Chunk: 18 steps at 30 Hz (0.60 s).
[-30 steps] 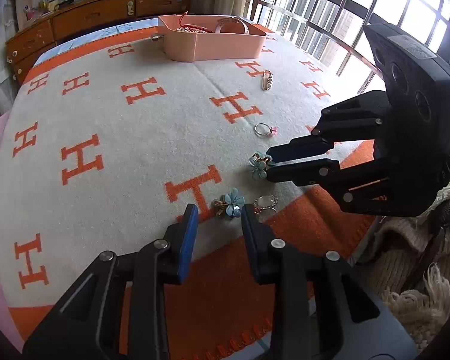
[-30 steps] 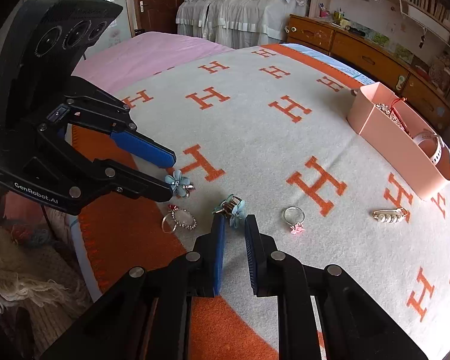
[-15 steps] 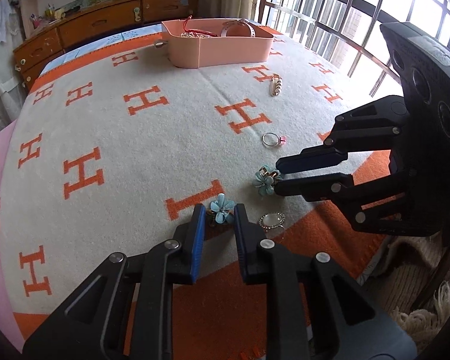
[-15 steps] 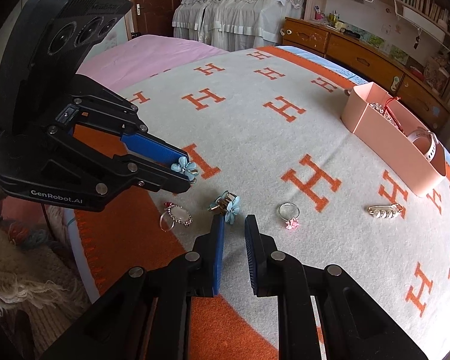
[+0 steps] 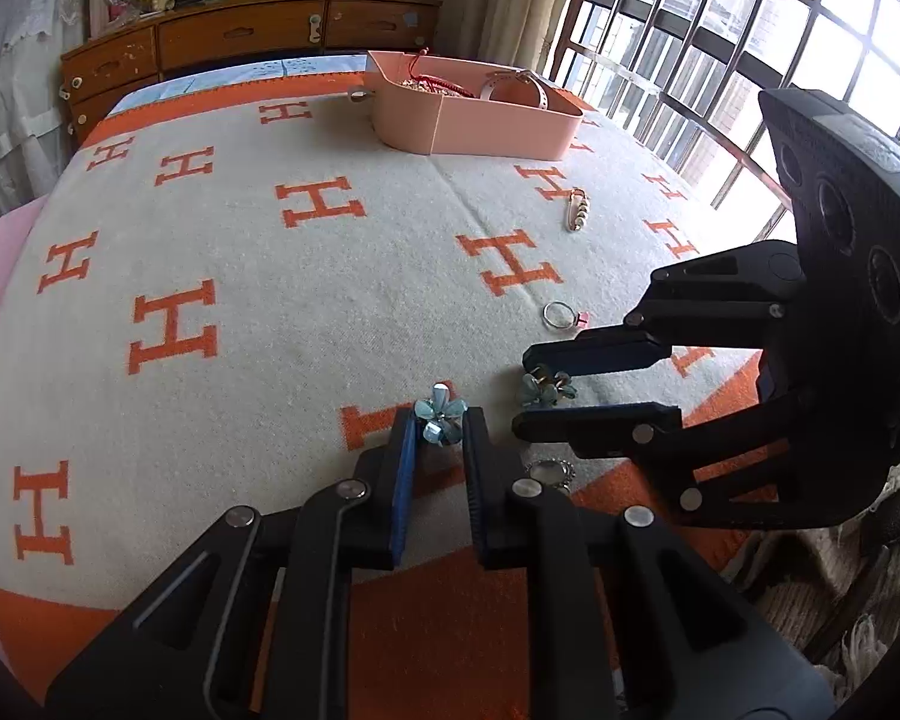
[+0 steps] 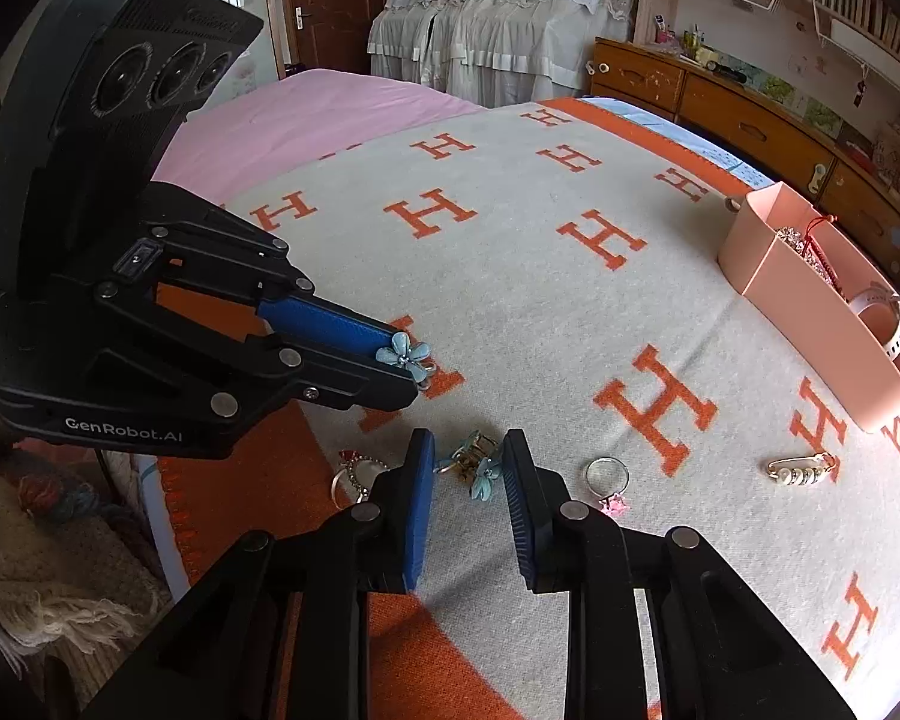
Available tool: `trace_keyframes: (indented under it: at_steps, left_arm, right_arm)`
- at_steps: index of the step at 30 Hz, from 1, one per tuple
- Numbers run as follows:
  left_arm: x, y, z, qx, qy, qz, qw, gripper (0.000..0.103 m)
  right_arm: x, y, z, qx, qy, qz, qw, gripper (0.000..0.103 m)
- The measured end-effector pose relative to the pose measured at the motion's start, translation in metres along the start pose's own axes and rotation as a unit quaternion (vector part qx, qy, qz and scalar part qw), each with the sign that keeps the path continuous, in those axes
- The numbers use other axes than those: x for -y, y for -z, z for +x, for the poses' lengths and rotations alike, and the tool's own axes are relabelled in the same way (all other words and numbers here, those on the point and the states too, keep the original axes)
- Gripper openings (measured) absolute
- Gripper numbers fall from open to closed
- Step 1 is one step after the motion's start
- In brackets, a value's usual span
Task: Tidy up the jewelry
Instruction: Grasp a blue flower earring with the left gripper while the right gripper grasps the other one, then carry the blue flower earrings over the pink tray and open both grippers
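A blue flower clip (image 5: 440, 420) is pinched between the tips of my left gripper (image 5: 441, 420), whose jaws are closing on it; in the right wrist view the same flower clip (image 6: 403, 355) sits at the left gripper (image 6: 417, 371) tip, just above the blanket. A second blue flower clip (image 6: 474, 468) lies on the blanket between the pads of my right gripper (image 6: 468, 450), whose jaws are opening and do not press it. The left wrist view shows that second clip (image 5: 546, 387) at the right gripper (image 5: 523, 390). The pink organizer box (image 5: 480, 126) stands far across the bed.
A ring with a pink stone (image 6: 607, 477), a pearl safety pin (image 6: 801, 468) and a stone-set ring (image 6: 354, 474) lie on the H-patterned blanket (image 5: 330, 312). The bed edge and a beige knitted throw (image 6: 42, 570) are close behind the grippers. Wooden drawers (image 5: 240, 36) line the wall.
The left jaws have shut on the first flower clip and raised it slightly off the blanket. The right jaws have spread wider around the second clip, which still lies on the blanket.
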State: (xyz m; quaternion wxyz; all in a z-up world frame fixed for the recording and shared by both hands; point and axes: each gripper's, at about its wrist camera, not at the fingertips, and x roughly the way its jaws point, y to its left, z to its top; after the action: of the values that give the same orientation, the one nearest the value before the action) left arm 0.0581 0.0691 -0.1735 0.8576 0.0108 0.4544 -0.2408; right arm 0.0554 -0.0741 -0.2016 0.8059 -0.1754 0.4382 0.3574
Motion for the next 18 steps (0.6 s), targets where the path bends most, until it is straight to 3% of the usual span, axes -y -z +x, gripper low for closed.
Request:
trace_keyframes:
  at_steps: [6, 18]
  left_arm:
    - [-0.003, -0.006, -0.002, 0.012, -0.001, -0.022, 0.9997, 0.012]
    - [0.004, -0.041, -0.034, 0.069, -0.006, -0.02, 0.9974, 0.012]
  right_arm:
    - [0.005, -0.002, -0.01, 0.006, -0.004, 0.021, 1.0, 0.023]
    - [0.061, -0.028, -0.08, 0.083, 0.031, 0.103, 0.991, 0.023]
